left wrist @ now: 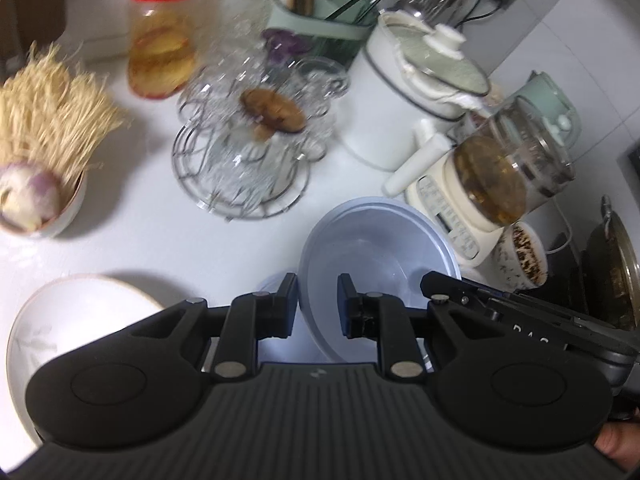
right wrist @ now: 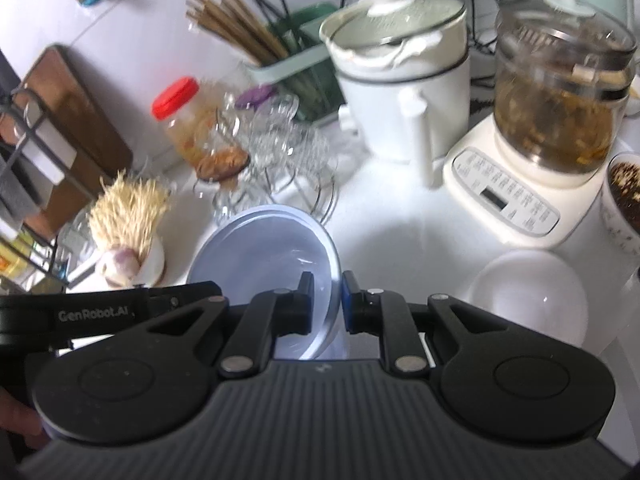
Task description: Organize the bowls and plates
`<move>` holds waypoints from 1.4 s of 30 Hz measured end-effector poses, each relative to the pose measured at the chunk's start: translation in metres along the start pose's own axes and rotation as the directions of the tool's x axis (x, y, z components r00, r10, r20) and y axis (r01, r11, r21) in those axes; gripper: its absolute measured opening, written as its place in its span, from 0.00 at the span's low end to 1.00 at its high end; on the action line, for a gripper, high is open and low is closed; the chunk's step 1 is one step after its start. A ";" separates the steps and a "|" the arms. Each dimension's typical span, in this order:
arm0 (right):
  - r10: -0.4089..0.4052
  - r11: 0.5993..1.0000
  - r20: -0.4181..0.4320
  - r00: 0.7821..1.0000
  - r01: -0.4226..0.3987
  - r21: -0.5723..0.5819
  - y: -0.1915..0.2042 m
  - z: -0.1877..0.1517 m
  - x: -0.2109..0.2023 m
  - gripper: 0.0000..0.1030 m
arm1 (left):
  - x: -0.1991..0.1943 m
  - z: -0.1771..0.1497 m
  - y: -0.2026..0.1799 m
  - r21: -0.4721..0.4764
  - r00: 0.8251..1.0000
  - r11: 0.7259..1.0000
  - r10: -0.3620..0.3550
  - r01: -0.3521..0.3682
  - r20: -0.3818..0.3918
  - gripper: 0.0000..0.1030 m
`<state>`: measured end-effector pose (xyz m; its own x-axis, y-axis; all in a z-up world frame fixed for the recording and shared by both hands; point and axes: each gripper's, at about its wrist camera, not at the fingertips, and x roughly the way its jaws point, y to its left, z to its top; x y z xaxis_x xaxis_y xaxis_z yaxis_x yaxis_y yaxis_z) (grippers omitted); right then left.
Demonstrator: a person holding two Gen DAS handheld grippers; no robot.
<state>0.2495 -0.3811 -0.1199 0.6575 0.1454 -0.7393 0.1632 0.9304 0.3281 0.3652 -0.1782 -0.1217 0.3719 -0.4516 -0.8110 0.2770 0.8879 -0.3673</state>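
Left claw [left wrist: 318,306]: matte black linkage arms, silver pivot rivets, blue-edged finger pads, ribbed dark grey housing with two round embossed covers. Right claw [right wrist: 327,302]: identical build. White "GenRobot.AI" lettering marks the left claw's side.

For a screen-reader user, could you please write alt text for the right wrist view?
The right gripper pinches the rim of a pale blue bowl over a cluttered white counter, with the left gripper entering from the left edge. Behind stand a white lidded pot, a glass kettle and a red-lidded jar.
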 end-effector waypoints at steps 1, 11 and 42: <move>0.004 1.000 -0.012 1.000 -0.004 -0.001 0.001 -0.003 0.003 0.16 | 0.002 -0.003 0.003 -0.006 1.000 1.000 0.009 -0.009 -0.008 0.22; 0.005 1.000 -0.106 0.994 -0.004 0.007 0.001 -0.021 0.032 0.16 | 0.024 -0.020 0.022 -0.045 0.995 0.997 0.051 -0.055 -0.086 0.22; -0.054 0.997 0.122 0.991 0.060 -0.042 0.019 -0.007 -0.030 0.45 | -0.048 0.003 -0.007 0.093 0.991 0.995 0.023 -0.035 0.134 0.40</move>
<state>0.2280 -0.3652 -0.0960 0.7326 0.0526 -0.6786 0.1709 0.9509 0.2582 0.3478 -0.1626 -0.0791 0.4936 -0.4391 -0.7507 0.3446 0.8913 -0.2947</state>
